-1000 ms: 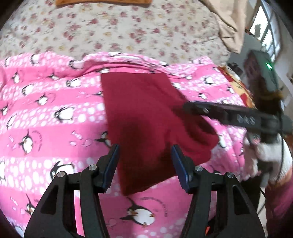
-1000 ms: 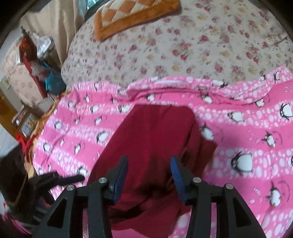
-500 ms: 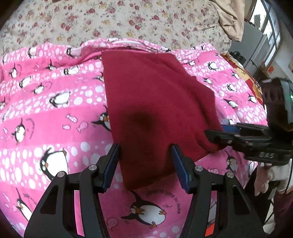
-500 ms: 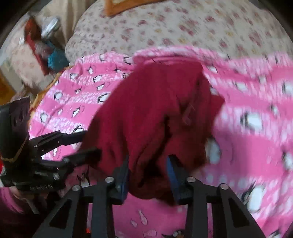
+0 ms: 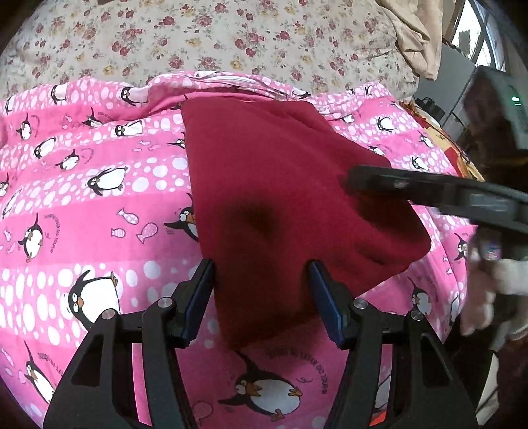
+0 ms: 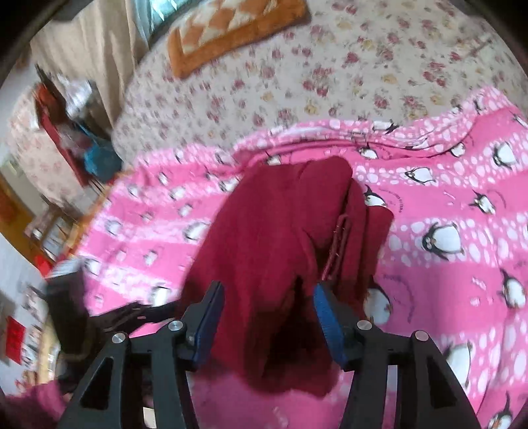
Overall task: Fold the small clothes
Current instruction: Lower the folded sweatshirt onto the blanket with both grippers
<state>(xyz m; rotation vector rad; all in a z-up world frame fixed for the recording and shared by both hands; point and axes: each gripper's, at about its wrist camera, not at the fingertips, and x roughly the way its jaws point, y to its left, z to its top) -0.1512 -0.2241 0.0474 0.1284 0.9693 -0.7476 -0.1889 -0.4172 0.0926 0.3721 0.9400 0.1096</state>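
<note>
A dark red garment (image 5: 280,171) lies folded on a pink penguin blanket (image 5: 99,211). My left gripper (image 5: 260,287) hovers open over its near corner, and the cloth shows between the blue pads without being pinched. From the right side, my right gripper (image 5: 356,180) reaches over the garment's right part. In the right wrist view the garment (image 6: 274,224) looks bunched, with a seam showing. There the right gripper (image 6: 267,303) has its jaws opening, the near end of the cloth loose between them. The left gripper (image 6: 145,312) shows blurred at the lower left.
A floral sheet (image 5: 231,36) covers the bed beyond the blanket (image 6: 445,280). An orange cushion (image 6: 231,29) lies at the far end, and beige cloth (image 5: 415,33) hangs at the top right. Cluttered furniture (image 6: 66,132) stands off the bed's left side. A gloved hand (image 5: 495,290) holds the right gripper.
The left gripper came down closer to the garment, then stayed put. The right gripper narrowed on the bunched near end, then widened, and shifted farther over the garment's right part.
</note>
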